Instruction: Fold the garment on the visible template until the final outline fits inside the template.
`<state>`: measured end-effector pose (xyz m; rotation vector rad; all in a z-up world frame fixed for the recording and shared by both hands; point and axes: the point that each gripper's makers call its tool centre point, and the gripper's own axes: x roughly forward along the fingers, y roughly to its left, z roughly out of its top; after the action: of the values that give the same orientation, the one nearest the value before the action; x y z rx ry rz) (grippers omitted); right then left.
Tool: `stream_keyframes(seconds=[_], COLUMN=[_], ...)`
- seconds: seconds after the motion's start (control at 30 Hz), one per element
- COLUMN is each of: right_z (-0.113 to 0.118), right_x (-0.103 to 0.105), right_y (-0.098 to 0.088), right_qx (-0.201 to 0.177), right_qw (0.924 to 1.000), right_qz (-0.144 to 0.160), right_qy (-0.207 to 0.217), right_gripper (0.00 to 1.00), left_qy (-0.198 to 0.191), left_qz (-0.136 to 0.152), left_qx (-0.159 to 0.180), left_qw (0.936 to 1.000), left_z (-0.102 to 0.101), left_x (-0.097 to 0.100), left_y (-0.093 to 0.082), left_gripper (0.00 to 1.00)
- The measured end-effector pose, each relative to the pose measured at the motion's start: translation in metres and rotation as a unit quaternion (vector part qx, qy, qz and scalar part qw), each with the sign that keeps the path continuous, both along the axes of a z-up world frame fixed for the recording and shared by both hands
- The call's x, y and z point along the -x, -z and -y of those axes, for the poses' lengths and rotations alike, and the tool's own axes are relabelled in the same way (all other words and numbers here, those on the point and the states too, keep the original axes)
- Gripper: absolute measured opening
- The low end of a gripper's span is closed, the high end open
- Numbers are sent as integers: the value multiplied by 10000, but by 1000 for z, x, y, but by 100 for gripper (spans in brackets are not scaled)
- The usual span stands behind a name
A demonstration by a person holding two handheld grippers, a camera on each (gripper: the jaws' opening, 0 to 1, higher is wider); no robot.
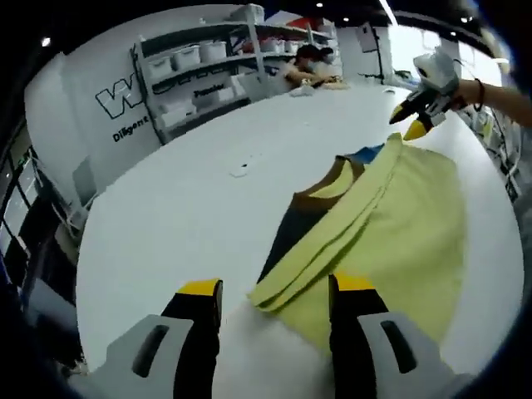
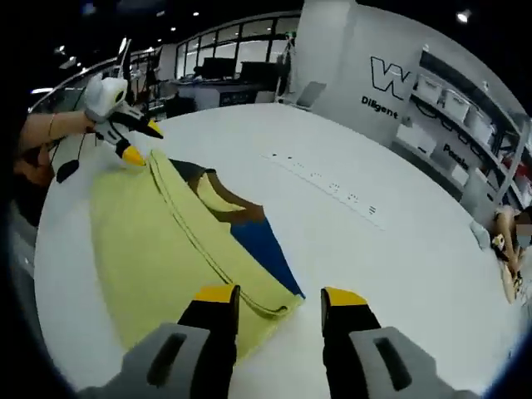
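A yellow garment [image 1: 399,224] [image 2: 141,241] lies folded lengthwise on the white table, a doubled edge running along its length. From under its side a dark blue template [image 1: 291,229] [image 2: 264,245] sticks out, next to the brown-trimmed neck opening [image 1: 328,184]. My left gripper [image 1: 276,287] stands open at one end of the garment, the folded corner lying between its jaws. My right gripper [image 2: 280,295] is open at the opposite end, over a garment corner. Each gripper also appears across the cloth in the other's view: the right gripper [image 1: 409,123] and the left gripper [image 2: 143,143], both held by a hand, jaws apart.
The white table [image 1: 191,208] [image 2: 399,249] is wide, with a row of small marks [image 2: 332,187] on it. Shelves with white bins [image 1: 199,62] [image 2: 453,116] line a lettered wall. A person [image 1: 312,66] sits at the table's far end.
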<state>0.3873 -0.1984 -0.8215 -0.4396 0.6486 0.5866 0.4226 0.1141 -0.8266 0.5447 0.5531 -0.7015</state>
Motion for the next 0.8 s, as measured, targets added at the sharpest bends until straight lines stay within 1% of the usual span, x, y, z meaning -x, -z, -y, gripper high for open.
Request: stream_keyframes(seconds=[0.03,0.07,0.1,0.13,0.17,0.2,0.27,0.3,0.33,0.37,0.43,0.47,0.5,0.53,0.57,0.6,0.63,0.67,0.73,0.77,0.8], right_z=[-2,-3,-3,-2,1,4,12,12,11,10,11,11,11,11,9,7,4,1,2,7,8], right_x=[1,2,3,3,4,4,2,1,1,0,-6,-8,-12,-13,-15,-15,-15,-19,-24,-30,-31], right_y=[3,6,10,12,17,21,26,27,27,29,31,32,32,31,30,27,25,19,14,11,10], right_qx=[-11,-25,74,140,391,602,891,964,952,950,958,964,956,918,804,686,496,158,-325,-605,-677], right_qw=[9999,9999,9996,9995,9984,9967,9945,9936,9937,9937,9936,9935,9936,9941,9954,9965,9979,9996,9992,9964,9954], right_qz=[-22,-40,-59,-64,-96,-108,-116,-89,-88,-85,-62,-46,-34,-30,-25,-42,-80,-94,-162,-203,-218], right_qy=[-97,-132,-259,-291,-401,-535,-544,-588,-590,-592,-602,-604,-605,-582,-516,-470,-409,-216,164,553,640], right_gripper=[38,40,41,41,40,40,39,37,35,33,27,25,21,16,9,1,0,0,0,0,0], left_qy=[272,308,301,324,354,340,314,331,339,278,272,264,183,58,44,61,-93,-187,-306,-367,-440], left_qz=[138,173,141,141,151,114,38,58,68,47,-14,-43,-155,-205,-169,-95,-127,-243,-269,-398,-463], left_qx=[-289,-324,-399,-424,-406,-411,-464,-511,-532,-361,-398,-420,-469,-517,-512,-378,-154,5,53,135,195], left_qw=[9991,9989,9987,9985,9984,9985,9984,9981,9980,9989,9988,9988,9986,9984,9985,9992,9998,9995,9992,9984,9978], left_z=[3,5,5,5,6,5,1,-1,-1,1,1,1,0,-4,-4,-2,1,2,-2,-2,-2], left_x=[0,0,0,0,-1,-2,-7,-8,-9,-10,-11,-12,-12,-14,-18,-24,-26,-26,-32,-32,-31], left_y=[2,3,6,7,9,11,17,19,20,19,21,21,24,24,22,16,12,9,7,9,10], left_gripper=[54,54,54,54,54,53,47,46,45,44,34,27,17,10,6,6,6,6,6,6,6])
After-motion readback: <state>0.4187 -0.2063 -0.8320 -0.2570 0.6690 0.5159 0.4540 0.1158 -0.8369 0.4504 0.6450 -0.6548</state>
